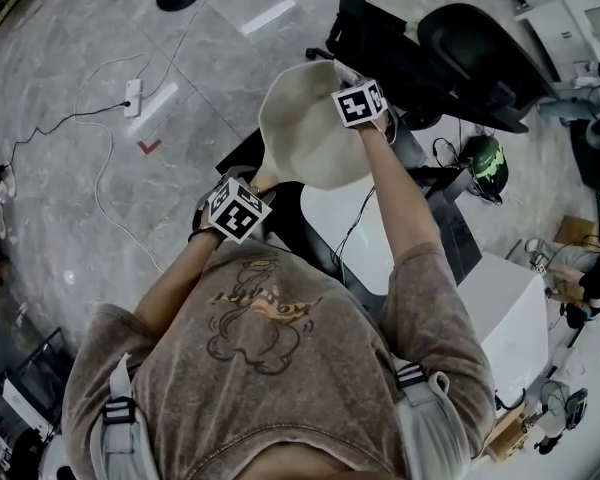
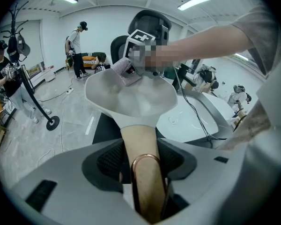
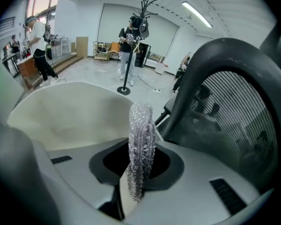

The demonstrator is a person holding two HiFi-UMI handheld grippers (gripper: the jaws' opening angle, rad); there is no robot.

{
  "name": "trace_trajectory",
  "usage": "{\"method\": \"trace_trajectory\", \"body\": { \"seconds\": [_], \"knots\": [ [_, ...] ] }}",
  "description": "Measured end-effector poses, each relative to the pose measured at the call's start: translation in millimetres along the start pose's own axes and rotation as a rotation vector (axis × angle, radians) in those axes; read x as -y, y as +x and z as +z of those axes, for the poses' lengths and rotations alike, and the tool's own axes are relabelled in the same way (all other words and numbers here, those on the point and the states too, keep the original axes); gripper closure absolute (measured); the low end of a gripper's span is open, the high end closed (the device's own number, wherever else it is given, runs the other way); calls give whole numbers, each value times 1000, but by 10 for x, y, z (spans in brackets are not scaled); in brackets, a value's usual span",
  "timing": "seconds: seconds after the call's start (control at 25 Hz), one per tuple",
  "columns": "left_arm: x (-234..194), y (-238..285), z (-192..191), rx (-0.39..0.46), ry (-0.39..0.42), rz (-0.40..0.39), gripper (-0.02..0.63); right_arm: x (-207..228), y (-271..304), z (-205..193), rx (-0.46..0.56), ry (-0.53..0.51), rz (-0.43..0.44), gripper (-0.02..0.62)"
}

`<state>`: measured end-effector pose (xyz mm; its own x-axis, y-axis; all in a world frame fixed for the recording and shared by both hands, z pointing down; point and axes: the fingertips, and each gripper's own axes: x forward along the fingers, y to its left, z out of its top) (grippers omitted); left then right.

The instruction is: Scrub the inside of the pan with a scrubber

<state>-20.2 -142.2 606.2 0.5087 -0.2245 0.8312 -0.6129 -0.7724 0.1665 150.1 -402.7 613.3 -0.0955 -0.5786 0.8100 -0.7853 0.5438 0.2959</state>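
**Pan held up by its handle, scrubber set at the far rim**

Left gripper [image 2: 143, 172], lower centre of the left gripper view: jaws clamped on the tan handle [image 2: 139, 142] of the cream pan [image 2: 131, 100], just ahead of the handle's copper hanging loop [image 2: 146, 159]. This grip apparently holds the bowl off the table with its inside open to the other tool. Right gripper [image 3: 139, 175], lower centre of the right gripper view: jaws closed on a silvery mesh scrubber [image 3: 141, 135], which stands edge-up past the fingertips, so its free end can reach the pan wall. In the head view the pan is at centre, over a white table [image 1: 345, 218]. The scrubber meets its upper-right rim and seems to touch the inner wall. A black office chair [image 1: 470, 48] is at upper right, and a grey stone floor [image 1: 70, 28] at upper left.
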Motion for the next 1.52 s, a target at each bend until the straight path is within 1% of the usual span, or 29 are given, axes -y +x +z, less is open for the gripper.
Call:
{"method": "trace_trajectory", "body": {
  "seconds": [0.12, 0.16, 0.28, 0.32, 0.44, 0.68, 0.84, 0.96, 1.04, 1.28, 1.4, 1.52],
  "knots": [
    [-2, -4, -5, 1, -14, 10, 380, 54, -30, -151, -53, -28, 4, 512],
    [-3, -1, -5, 2, -17, 14, 380, 87, -58, -242, -86, -18, 4, 513],
    [-12, 13, 11, 1, -13, 18, 383, 229, -207, -555, -220, 22, -40, 514],
    [-12, 13, 16, 1, -12, 19, 382, 238, -243, -613, -245, 22, -43, 514],
    [-7, 4, 16, 2, -12, 24, 383, 217, -341, -701, -285, -16, -37, 514],
    [-2, 3, 13, 5, -14, 26, 382, 226, -561, -880, -330, -96, -13, 514],
    [6, 0, 15, 4, -11, 32, 382, 147, -673, -1055, -361, -103, 54, 514],
    [2, 4, 23, 1, -11, 32, 382, -104, -692, -1123, -345, -74, 184, 514],
    [-11, 13, 51, -2, -15, 29, 383, -210, -722, -1154, -355, -81, 236, 514],
    [20, -5, 12, -2, -14, 34, 382, -653, -902, -1261, -369, -122, 351, 514],
    [9, 3, 19, -4, -10, 32, 382, -825, -957, -1231, -354, -152, 384, 516],
    [0, 14, 22, -7, -6, 31, 382, -1047, -1014, -1165, -344, -172, 447, 518]
  ]
}}
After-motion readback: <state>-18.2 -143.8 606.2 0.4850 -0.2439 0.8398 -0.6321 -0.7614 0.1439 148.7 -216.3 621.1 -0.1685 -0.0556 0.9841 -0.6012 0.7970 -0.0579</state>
